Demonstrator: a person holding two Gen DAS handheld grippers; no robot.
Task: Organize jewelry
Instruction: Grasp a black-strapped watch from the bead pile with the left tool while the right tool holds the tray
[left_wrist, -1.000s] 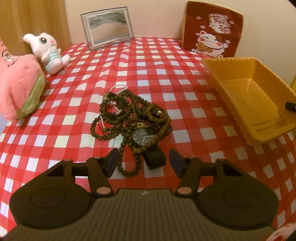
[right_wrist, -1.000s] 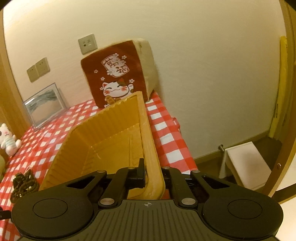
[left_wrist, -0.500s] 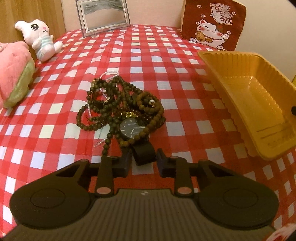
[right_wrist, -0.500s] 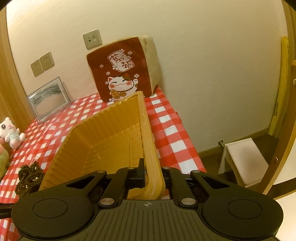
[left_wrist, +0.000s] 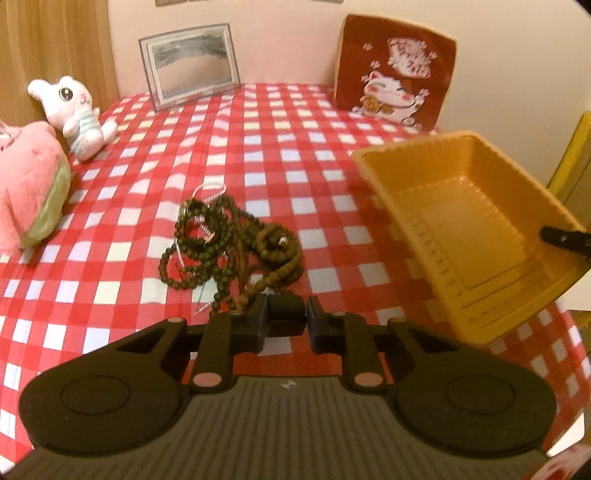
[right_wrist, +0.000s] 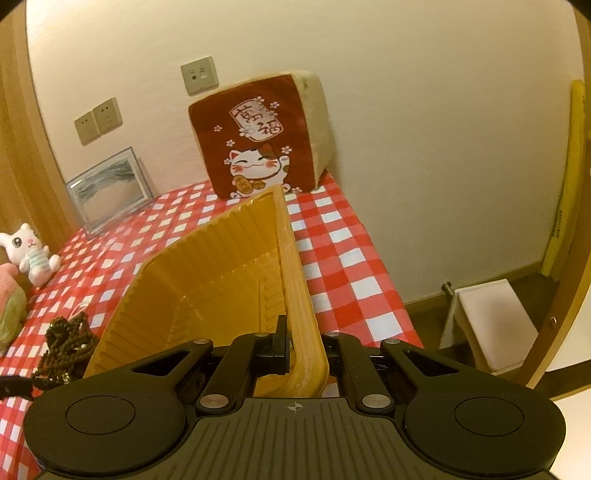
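Note:
A tangle of dark bead necklaces (left_wrist: 225, 243) lies on the red checked tablecloth (left_wrist: 295, 122) in the left wrist view. My left gripper (left_wrist: 284, 314) is shut on the black watch strap (left_wrist: 286, 310) at the near edge of the tangle; the watch face is hidden. A yellow plastic tray (left_wrist: 461, 229) is tilted at the right. My right gripper (right_wrist: 301, 350) is shut on the yellow tray's rim (right_wrist: 291, 280) and holds it tipped up. The bead pile also shows in the right wrist view (right_wrist: 66, 343).
A pink plush (left_wrist: 29, 192) and a white bunny plush (left_wrist: 74, 110) sit at the left. A framed picture (left_wrist: 190, 62) and a lucky-cat cushion (left_wrist: 395, 70) stand against the back wall. The table's right edge drops to the floor by a white stool (right_wrist: 491, 325).
My left gripper moved onto the pile, closed on the watch strap and has drawn the watch toward me. The right gripper has kept hold of the tray and tipped it further.

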